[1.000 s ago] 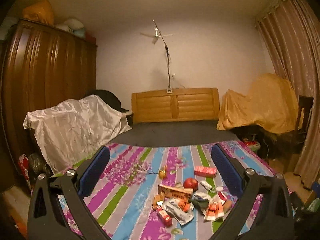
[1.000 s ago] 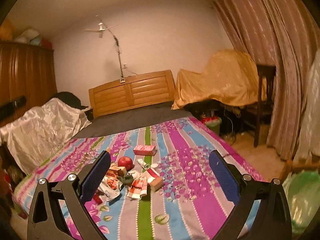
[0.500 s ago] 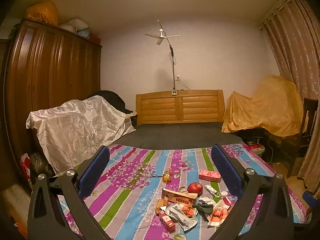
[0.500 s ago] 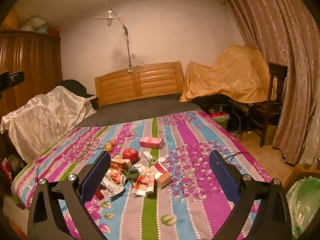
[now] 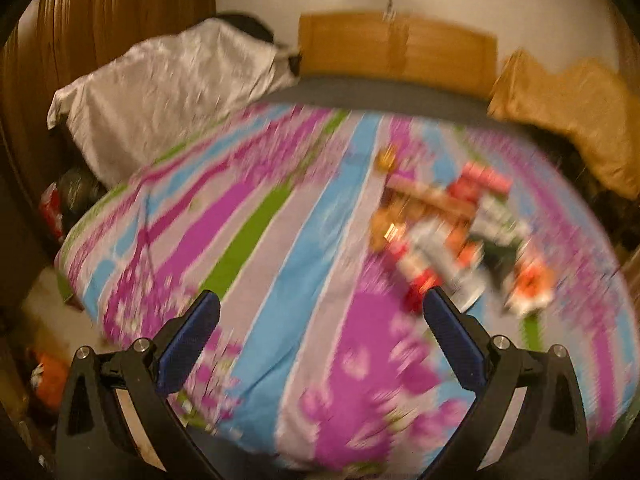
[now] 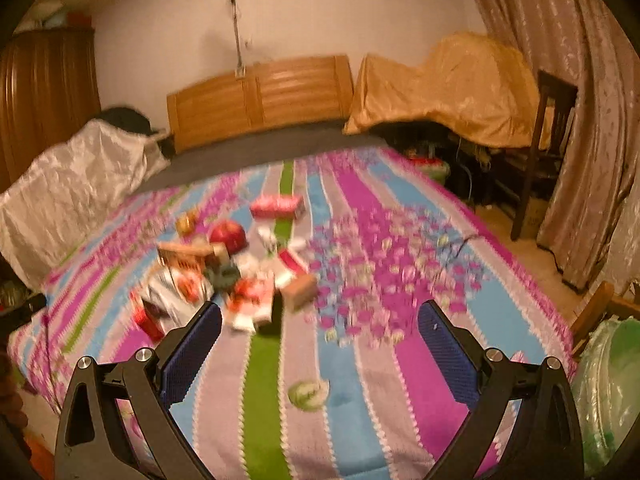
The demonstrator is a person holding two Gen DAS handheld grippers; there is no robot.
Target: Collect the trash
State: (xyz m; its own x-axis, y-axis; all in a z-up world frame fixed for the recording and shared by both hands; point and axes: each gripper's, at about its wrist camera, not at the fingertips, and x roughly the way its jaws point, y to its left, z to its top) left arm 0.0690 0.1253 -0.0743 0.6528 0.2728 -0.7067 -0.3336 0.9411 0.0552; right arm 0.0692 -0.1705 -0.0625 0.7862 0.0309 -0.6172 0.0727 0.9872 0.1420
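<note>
A heap of trash [image 6: 224, 280] lies on the striped floral bedspread [image 6: 360, 340]: wrappers, small boxes, a pink box [image 6: 278, 206] and a red apple [image 6: 227, 234]. The same heap [image 5: 460, 240] shows blurred in the left wrist view, ahead and right of my left gripper [image 5: 320, 332]. My left gripper is open and empty above the bed's near part. My right gripper [image 6: 320, 340] is open and empty, with the heap just beyond its left finger [image 6: 192, 356].
A wooden headboard [image 6: 260, 96] stands at the far end. A silver-covered pile [image 5: 160, 92] and a wardrobe [image 5: 80, 40] are on the left. A yellow-covered heap [image 6: 448, 92], a chair [image 6: 548, 152] and curtains [image 6: 580, 80] are on the right. A green plastic bag [image 6: 608, 380] sits at lower right.
Both grippers have tipped downward and moved closer to the bed; the trash heap now looks larger and nearer. The views are motion-blurred. Both grippers stay open.
</note>
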